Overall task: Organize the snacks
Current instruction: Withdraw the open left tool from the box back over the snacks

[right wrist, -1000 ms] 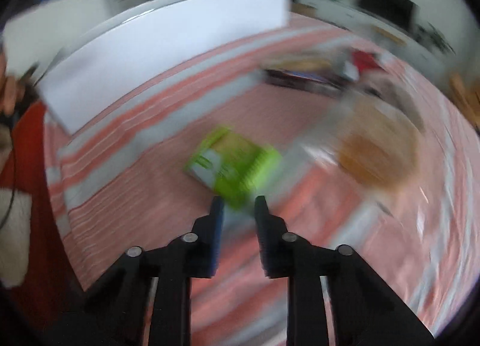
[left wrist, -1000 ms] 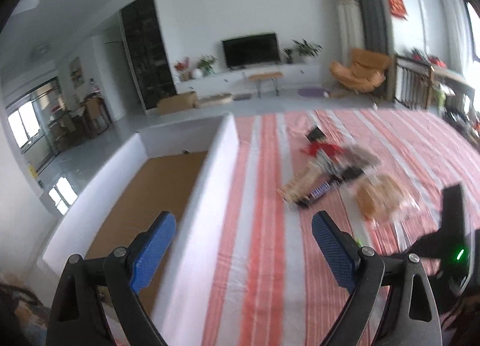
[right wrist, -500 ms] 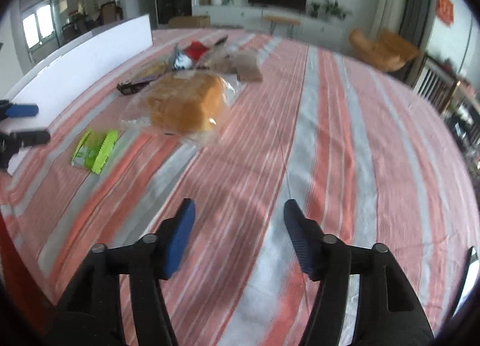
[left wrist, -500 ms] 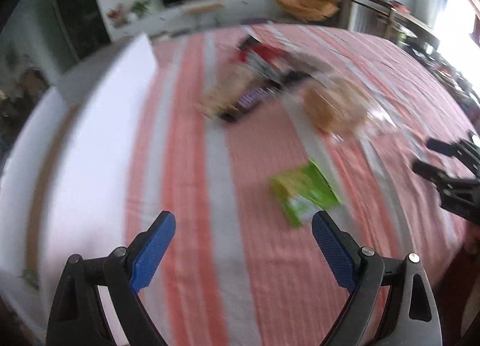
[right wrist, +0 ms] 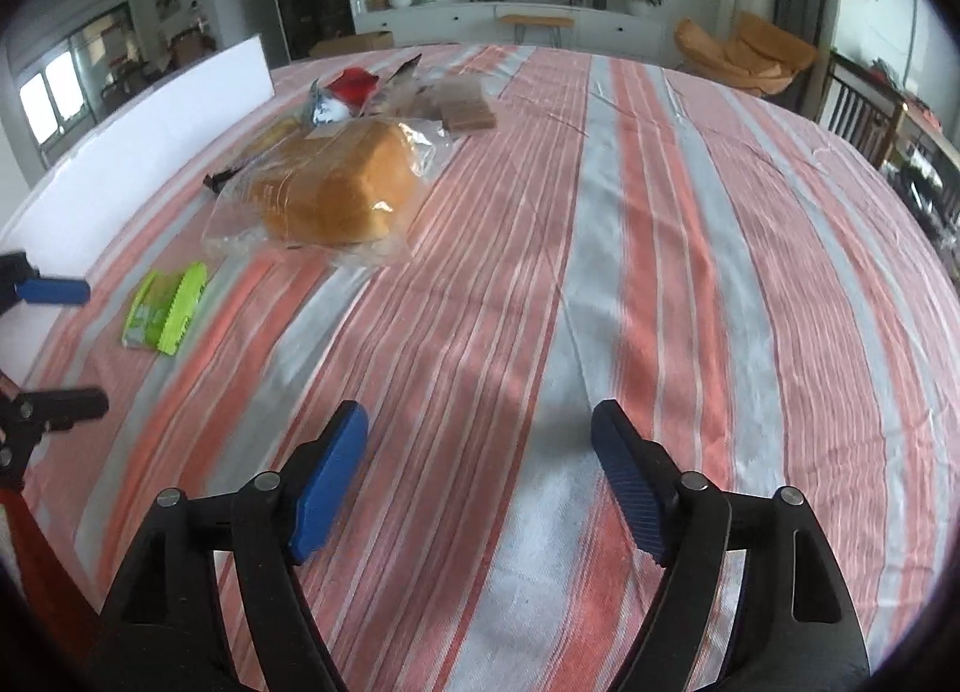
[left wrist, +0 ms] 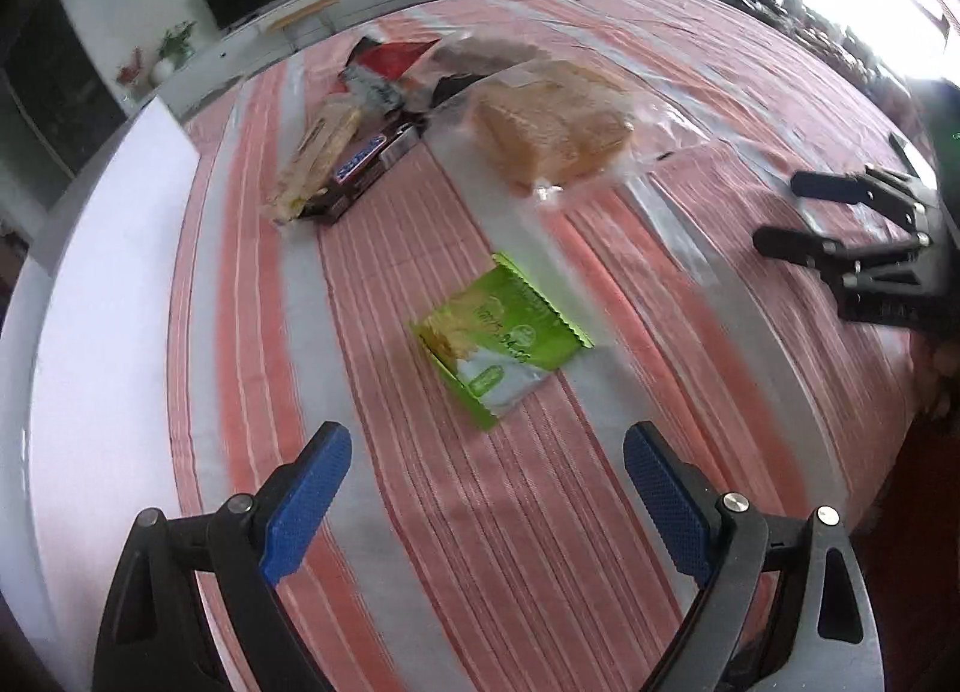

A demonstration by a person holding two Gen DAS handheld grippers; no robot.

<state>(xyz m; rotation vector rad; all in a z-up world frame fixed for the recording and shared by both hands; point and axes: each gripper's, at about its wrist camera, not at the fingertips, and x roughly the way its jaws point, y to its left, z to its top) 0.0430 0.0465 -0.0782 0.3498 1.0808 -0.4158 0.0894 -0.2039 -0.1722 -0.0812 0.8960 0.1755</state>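
Note:
A green snack packet (left wrist: 501, 335) lies flat on the striped tablecloth, just ahead of my open, empty left gripper (left wrist: 483, 497); it also shows in the right wrist view (right wrist: 165, 308). A bagged bread loaf (left wrist: 549, 131) (right wrist: 336, 191) lies beyond it. A pile of snacks (left wrist: 360, 146) (right wrist: 354, 89) sits farther back. My right gripper (right wrist: 480, 476) is open and empty over bare cloth, and shows at the right edge in the left wrist view (left wrist: 840, 218).
A white box wall (left wrist: 102, 296) (right wrist: 150, 146) runs along the table's left side. The red and grey striped tablecloth (right wrist: 660, 212) stretches to the right. A TV, plants and an orange chair stand in the room beyond.
The right gripper let go of the green packet, opened and drew away to the right. The left gripper swung from the box down toward the packet.

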